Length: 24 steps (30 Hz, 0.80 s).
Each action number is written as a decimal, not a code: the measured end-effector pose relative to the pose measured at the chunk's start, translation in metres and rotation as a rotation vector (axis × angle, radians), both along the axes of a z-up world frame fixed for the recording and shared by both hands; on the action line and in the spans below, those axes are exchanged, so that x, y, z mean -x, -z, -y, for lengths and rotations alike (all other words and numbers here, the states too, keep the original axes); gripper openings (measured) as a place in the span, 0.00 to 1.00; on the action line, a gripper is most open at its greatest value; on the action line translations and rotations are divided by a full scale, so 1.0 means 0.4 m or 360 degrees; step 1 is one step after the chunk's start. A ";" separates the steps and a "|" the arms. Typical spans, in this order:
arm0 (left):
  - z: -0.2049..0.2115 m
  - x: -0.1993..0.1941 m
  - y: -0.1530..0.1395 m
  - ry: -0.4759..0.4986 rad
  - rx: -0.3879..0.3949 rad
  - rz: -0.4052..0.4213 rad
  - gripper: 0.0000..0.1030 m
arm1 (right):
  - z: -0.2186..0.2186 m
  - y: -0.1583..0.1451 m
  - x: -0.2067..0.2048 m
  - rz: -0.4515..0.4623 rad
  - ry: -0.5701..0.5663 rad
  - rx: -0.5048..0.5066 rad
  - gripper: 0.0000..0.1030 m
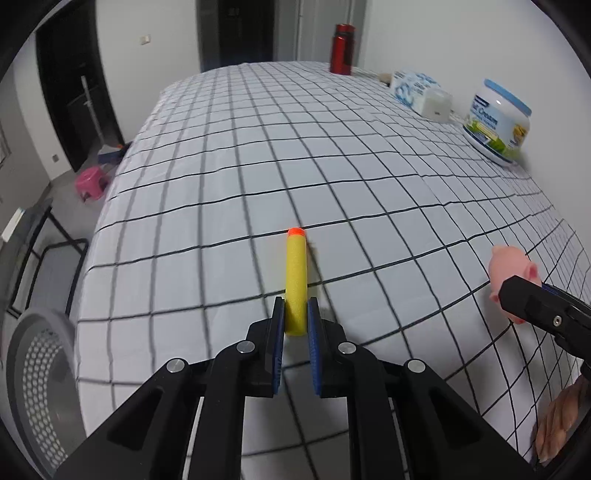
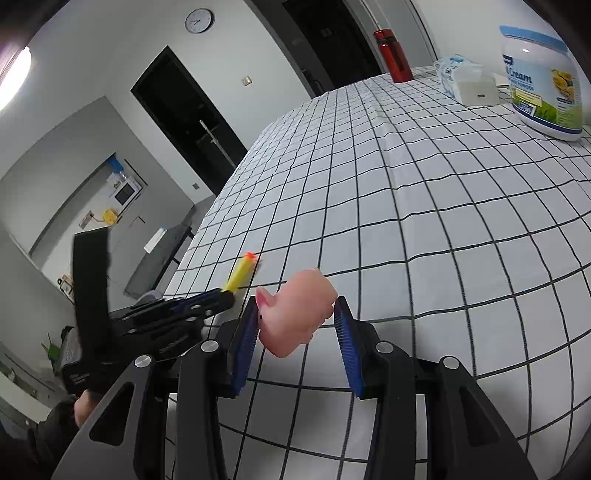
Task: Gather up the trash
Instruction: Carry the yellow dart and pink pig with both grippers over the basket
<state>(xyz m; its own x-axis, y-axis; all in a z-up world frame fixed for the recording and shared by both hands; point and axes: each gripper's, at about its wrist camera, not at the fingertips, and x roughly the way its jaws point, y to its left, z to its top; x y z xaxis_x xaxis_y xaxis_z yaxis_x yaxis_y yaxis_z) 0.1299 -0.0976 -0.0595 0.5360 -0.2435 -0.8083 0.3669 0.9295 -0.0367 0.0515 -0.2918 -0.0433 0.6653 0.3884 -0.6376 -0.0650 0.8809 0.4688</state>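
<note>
Left gripper fingers clamped on yellow foam dart, right gripper fingers gripping pink pig toy

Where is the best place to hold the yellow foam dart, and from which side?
Grip the yellow foam dart on its soft round shaft near the tail, from behind, tongs on its two long sides. It is thin and straight. The left tongs already hold it so.

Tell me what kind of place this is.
Probably a room in a home: a table under a checked cloth, a wall clock, a pink stool on the floor, and dark doorways behind.
</note>
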 end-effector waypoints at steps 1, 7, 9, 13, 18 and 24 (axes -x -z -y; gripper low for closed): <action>-0.011 0.011 -0.006 -0.0018 0.0004 0.0016 0.12 | -0.003 0.000 -0.004 -0.0002 -0.0007 0.0006 0.39; -0.113 0.076 -0.057 -0.0164 0.0021 0.0106 0.12 | -0.061 -0.016 -0.010 -0.0007 -0.0076 0.0071 0.39; -0.153 0.093 -0.074 -0.0215 0.0027 0.0125 0.12 | -0.092 -0.027 -0.011 0.0000 -0.0110 0.0084 0.39; -0.247 0.129 -0.114 -0.0324 0.0035 0.0192 0.12 | -0.175 -0.049 -0.014 0.0029 -0.0203 0.0109 0.39; -0.380 0.168 -0.147 -0.0474 0.0029 0.0248 0.12 | -0.316 -0.080 -0.030 0.0071 -0.0363 0.0129 0.39; -0.539 0.215 -0.149 -0.0675 0.0009 0.0268 0.12 | -0.479 -0.095 -0.063 0.0095 -0.0559 0.0137 0.39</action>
